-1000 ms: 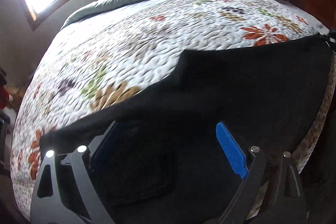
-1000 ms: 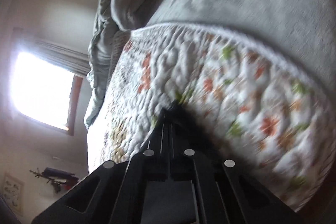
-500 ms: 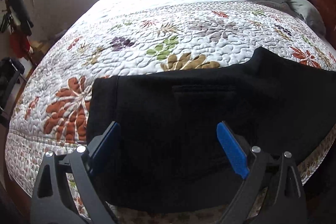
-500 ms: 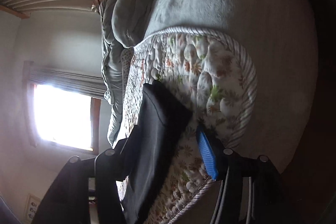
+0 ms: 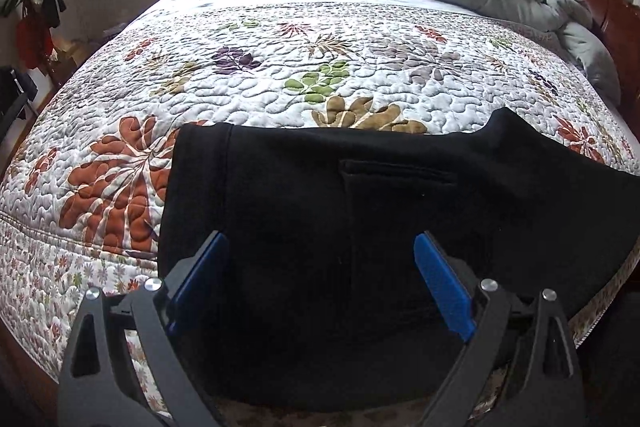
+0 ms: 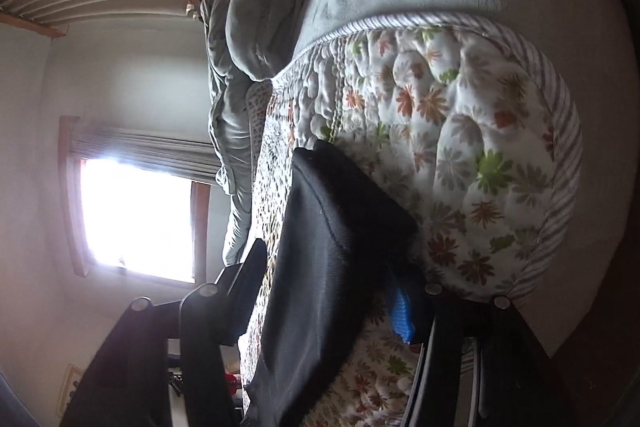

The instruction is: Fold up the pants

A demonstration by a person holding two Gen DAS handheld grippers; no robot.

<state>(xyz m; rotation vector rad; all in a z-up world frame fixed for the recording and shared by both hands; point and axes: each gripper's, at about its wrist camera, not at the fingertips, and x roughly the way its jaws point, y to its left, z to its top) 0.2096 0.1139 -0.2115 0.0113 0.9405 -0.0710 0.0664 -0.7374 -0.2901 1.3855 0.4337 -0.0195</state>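
**Pants flat, further folds likely remain**

The black fabric pants (image 5: 360, 227) lie flat on the floral quilted bed (image 5: 280, 75), at six o'clock near its edge. Left tool (image 5: 320, 283) and right tool (image 6: 320, 299) both gape, holding nothing.

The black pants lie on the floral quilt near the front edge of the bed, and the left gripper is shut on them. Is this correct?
Not quite. The black pants do lie on the floral quilt near the bed's front edge, but the left gripper is open: the left wrist view shows its blue fingers spread wide apart above the cloth, clamping nothing.
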